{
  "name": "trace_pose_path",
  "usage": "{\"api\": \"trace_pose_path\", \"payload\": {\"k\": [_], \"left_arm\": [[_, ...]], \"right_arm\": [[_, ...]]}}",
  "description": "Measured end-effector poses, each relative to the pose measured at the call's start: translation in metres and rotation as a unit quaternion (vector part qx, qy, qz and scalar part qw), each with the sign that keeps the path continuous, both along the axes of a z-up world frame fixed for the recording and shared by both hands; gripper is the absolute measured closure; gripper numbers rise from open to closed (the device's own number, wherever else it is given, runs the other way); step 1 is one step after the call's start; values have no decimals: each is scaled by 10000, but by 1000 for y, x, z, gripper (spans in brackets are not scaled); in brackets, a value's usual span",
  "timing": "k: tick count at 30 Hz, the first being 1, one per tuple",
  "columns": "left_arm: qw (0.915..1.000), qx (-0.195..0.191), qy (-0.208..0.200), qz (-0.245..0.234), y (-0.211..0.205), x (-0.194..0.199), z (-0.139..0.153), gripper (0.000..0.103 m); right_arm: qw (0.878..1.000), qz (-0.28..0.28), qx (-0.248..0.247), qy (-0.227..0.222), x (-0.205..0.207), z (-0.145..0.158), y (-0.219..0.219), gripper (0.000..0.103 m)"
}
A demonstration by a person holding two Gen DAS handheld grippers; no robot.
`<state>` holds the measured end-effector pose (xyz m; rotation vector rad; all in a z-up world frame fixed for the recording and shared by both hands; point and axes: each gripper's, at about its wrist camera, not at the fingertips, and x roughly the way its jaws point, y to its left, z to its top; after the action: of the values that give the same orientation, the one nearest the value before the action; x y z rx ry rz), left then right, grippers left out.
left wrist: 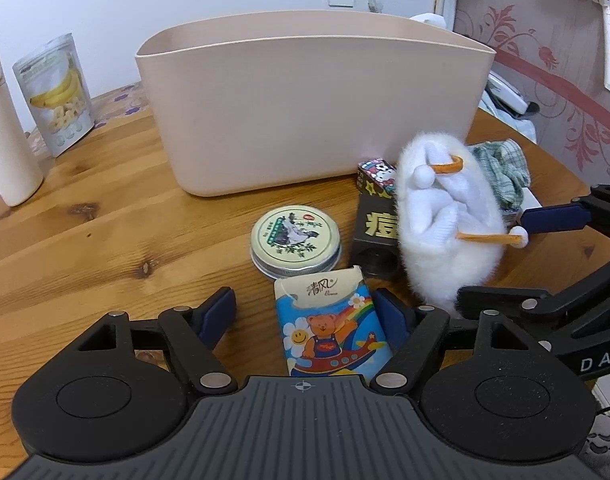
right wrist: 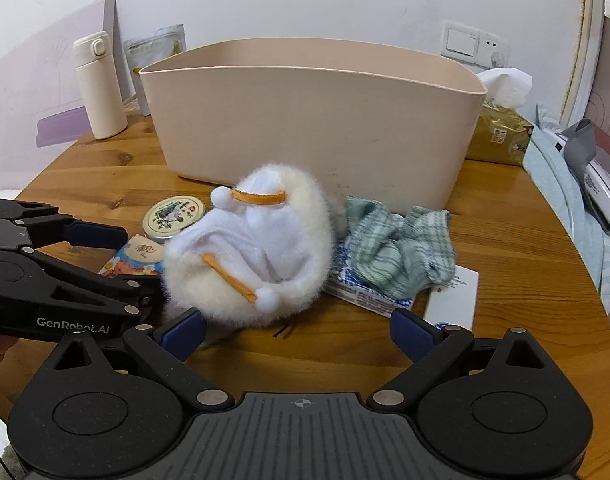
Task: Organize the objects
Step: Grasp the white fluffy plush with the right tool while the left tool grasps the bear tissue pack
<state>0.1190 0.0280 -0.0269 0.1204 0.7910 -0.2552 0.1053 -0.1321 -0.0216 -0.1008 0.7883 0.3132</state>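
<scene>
On the wooden table (left wrist: pixel 85 216), in front of the pink bin (left wrist: pixel 313 100), my clutter waits.
My left gripper (left wrist: pixel 305 316) stands wide around the tissue pack (left wrist: pixel 331 330); my right gripper (right wrist: pixel 297 330) is spread wide too, empty, just short of the fluffy white hat (right wrist: pixel 249 248), beside the checked cloth (right wrist: pixel 397 246) and round tin (left wrist: pixel 295 240).

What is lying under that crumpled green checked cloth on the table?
The green checked cloth lies on a blue-and-white printed packet, whose near edge shows. Beside it a white card sticks out. The cloth covers the rest, so anything else beneath stays hidden.
</scene>
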Motion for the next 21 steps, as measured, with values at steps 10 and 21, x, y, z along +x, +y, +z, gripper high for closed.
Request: {"api": "trace_pose_path", "payload": {"k": [10,21], "left_arm": [[9985,3,71,535,25,7,2,26],[9980,-21,15,633,31,2,3,33]], "right_arm": [[9996,72,256,-55,4,4,3,4],[9992,174,357,27,16,-1,19,20]]}}
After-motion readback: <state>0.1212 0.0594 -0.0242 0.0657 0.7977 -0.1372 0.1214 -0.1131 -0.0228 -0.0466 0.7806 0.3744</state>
